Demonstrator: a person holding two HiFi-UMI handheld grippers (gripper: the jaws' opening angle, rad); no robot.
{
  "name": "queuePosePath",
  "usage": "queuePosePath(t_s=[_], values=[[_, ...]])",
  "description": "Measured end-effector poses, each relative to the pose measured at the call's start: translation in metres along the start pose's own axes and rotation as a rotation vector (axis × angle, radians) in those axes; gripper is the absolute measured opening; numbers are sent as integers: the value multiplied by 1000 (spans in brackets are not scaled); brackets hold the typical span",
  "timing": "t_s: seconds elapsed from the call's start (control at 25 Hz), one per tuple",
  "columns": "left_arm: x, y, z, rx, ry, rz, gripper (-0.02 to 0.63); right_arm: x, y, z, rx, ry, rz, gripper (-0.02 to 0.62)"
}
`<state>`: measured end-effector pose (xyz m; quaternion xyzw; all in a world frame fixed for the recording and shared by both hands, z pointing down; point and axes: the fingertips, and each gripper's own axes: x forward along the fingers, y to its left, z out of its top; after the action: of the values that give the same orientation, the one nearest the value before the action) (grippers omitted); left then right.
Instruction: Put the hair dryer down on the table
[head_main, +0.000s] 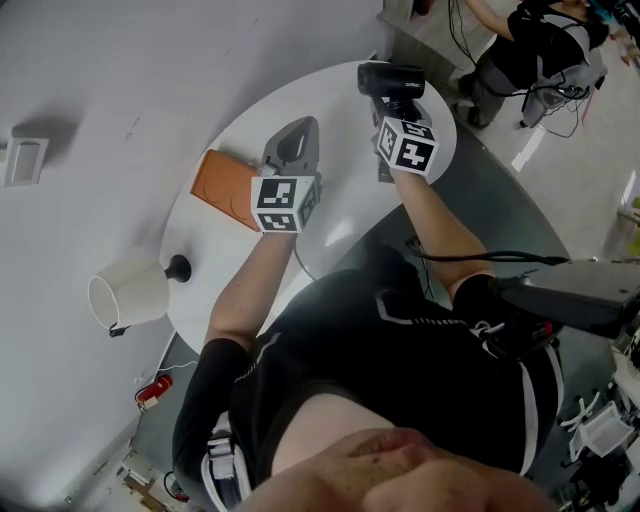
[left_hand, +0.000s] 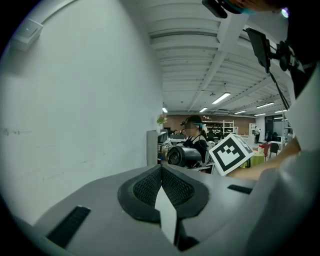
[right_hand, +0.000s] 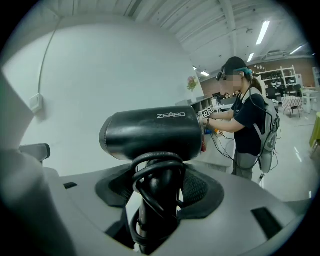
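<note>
A black hair dryer (head_main: 390, 78) with its cord wound round the handle is held upright over the far edge of the round white table (head_main: 330, 235). My right gripper (head_main: 396, 102) is shut on its handle. In the right gripper view the dryer's barrel (right_hand: 152, 132) lies crosswise above the jaws, and the right gripper (right_hand: 157, 187) clamps the cord-wrapped handle. My left gripper (head_main: 292, 135) hovers over the table's middle, shut with nothing in it. In the left gripper view the left gripper (left_hand: 161, 175) points toward the hair dryer (left_hand: 184, 156) and the right gripper's marker cube (left_hand: 230, 153).
An orange flat pad (head_main: 222, 186) lies on the table just left of my left gripper. A white lamp (head_main: 128, 295) with a black base (head_main: 178, 267) stands at the table's near left edge. The wall is close behind. A person (right_hand: 247, 125) stands beyond the table.
</note>
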<state>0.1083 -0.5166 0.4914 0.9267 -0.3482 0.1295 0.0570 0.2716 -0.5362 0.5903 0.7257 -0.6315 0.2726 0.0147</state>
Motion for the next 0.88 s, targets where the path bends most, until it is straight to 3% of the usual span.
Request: queuePosePath(t_s=[0.28, 0.56, 0.88], values=[[44, 13, -34, -52, 110, -11, 32, 36, -25, -23, 80, 78, -74, 272], [81, 20, -59, -27, 178, -40, 32, 68, -50, -30, 118, 89, -249, 272], [98, 22, -75, -9, 236, -57, 32, 94, -67, -46, 207, 166, -337, 272]])
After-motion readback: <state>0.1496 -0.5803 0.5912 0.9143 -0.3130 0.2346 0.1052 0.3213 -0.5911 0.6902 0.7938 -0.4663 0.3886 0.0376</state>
